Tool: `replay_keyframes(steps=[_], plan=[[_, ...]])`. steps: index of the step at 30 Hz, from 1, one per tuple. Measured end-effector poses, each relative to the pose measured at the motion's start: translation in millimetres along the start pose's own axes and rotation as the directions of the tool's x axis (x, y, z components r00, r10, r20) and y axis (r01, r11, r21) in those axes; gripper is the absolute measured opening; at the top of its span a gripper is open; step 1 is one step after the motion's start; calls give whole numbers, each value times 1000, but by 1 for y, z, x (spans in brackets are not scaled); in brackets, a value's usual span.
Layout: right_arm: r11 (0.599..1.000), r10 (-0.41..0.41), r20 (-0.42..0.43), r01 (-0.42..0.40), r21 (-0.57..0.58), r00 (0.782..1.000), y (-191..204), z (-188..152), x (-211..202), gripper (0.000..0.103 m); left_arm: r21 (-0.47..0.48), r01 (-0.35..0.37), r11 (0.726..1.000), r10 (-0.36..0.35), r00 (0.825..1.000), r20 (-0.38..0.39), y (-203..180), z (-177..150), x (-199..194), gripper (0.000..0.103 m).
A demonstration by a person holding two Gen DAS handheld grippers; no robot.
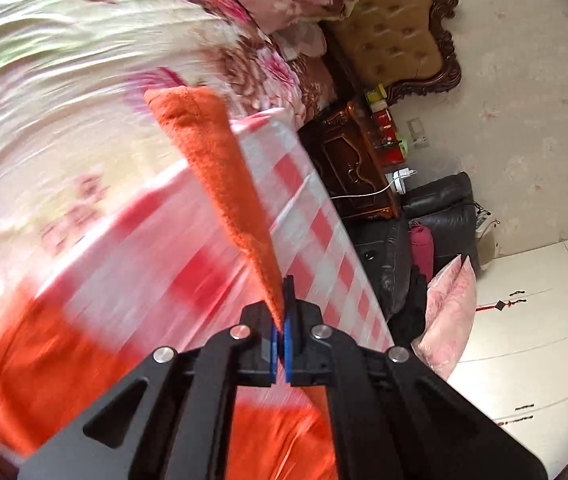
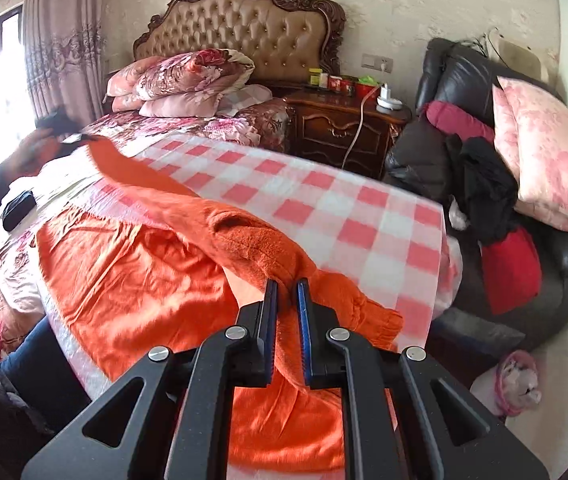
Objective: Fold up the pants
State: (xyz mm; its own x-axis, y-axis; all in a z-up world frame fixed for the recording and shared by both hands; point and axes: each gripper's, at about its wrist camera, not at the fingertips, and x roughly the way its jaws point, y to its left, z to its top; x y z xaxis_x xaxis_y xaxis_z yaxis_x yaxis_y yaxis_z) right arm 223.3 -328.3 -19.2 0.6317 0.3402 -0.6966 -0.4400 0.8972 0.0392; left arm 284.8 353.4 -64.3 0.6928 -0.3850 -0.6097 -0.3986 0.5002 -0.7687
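Both grippers are clamped on my orange pants (image 2: 188, 240): my left gripper (image 1: 282, 320) pinches a thin fleecy edge, my right gripper (image 2: 285, 280) a thicker fold. Most of the pants lie spread on the checked sheet (image 2: 323, 200) covering the bed (image 2: 244, 124).

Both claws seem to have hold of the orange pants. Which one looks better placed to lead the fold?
Probably the left gripper: it pinches a lifted end of the orange pants above the checked sheet. The right gripper clamps a low bunch.
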Motion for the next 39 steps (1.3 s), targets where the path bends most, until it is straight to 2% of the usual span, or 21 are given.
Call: replay_keyframes(steps=[1, 3, 6, 7, 8, 9, 10, 12, 15, 18, 22, 24, 26, 27, 30, 33, 35, 36, 37, 38, 39], plan=[[1000, 0, -14, 0, 15, 1000, -1, -14, 0, 11, -8, 7, 1000, -6, 1000, 25, 23, -27, -27, 1], [998, 14, -46, -11, 64, 999, -4, -40, 2, 11, -39, -6, 999, 7, 999, 31, 61, -66, -50, 1], [984, 51, -110, -31, 175, 993, -8, -85, 13, 10, -80, -62, 995, 61, 998, -11, 116, -121, -50, 1], [979, 61, -116, -37, 203, 991, -9, -93, 15, 10, -111, -50, 993, 49, 999, -21, 133, -134, -48, 2], [972, 69, -121, -40, 231, 990, -10, -102, 17, 10, -121, -38, 992, 36, 999, -20, 142, -141, -47, 7], [965, 69, -129, -34, 258, 989, -11, -108, 18, 10, -121, -31, 992, 30, 999, -11, 148, -144, -47, 24], [956, 53, -140, -10, 293, 989, -14, -115, 20, 10, -127, 9, 992, -8, 1000, 12, 153, -146, -51, 33], [941, 19, -154, 34, 337, 988, -19, -124, 21, 10, -124, 46, 991, -41, 998, 44, 155, -144, -62, 38], [926, -22, -177, 87, 366, 984, -22, -133, 21, 10, -136, 73, 988, -57, 991, 121, 161, -136, -90, 38], [921, -58, -189, 126, 370, 980, -18, -138, 17, 10, -212, 43, 976, -4, 983, 185, 186, -126, -118, 36], [904, -49, -176, 119, 412, 983, -18, -140, 13, 11, -291, 69, 954, -18, 984, 174, 214, -131, -122, 36], [894, -61, -185, 136, 428, 981, -18, -139, 14, 11, -327, 48, 944, 5, 988, 157, 222, -135, -115, 36], [887, -40, -169, 113, 448, 985, -14, -139, 11, 14, -325, 55, 944, -7, 989, 148, 228, -142, -109, 36], [884, -39, -164, 110, 454, 986, -12, -138, 10, 15, -316, 55, 947, -12, 991, 136, 226, -140, -102, 28], [871, -55, -172, 131, 473, 984, -9, -138, 8, 20, -247, -73, 966, 108, 985, 132, 220, -134, -106, 5], [848, -68, -173, 148, 509, 983, -9, -142, 3, 23, -146, -164, 976, 187, 968, 166, 208, -120, -124, 5], [837, -70, -172, 151, 527, 983, -8, -145, 0, 23, -74, -242, 967, 251, 955, 159, 202, -107, -121, 5], [832, -66, -168, 147, 535, 984, -8, -147, -1, 23, -55, -264, 963, 269, 953, 142, 205, -102, -116, 9], [827, -59, -162, 139, 545, 985, -7, -148, -3, 23, -77, -281, 957, 289, 948, 129, 213, -101, -116, 29], [821, -56, -158, 135, 555, 986, -6, -148, -5, 23, -118, -293, 949, 308, 942, 136, 222, -103, -121, 41], [809, -52, -148, 128, 574, 988, -5, -150, -9, 24, -159, -255, 954, 282, 943, 179, 228, -106, -131, 51]])
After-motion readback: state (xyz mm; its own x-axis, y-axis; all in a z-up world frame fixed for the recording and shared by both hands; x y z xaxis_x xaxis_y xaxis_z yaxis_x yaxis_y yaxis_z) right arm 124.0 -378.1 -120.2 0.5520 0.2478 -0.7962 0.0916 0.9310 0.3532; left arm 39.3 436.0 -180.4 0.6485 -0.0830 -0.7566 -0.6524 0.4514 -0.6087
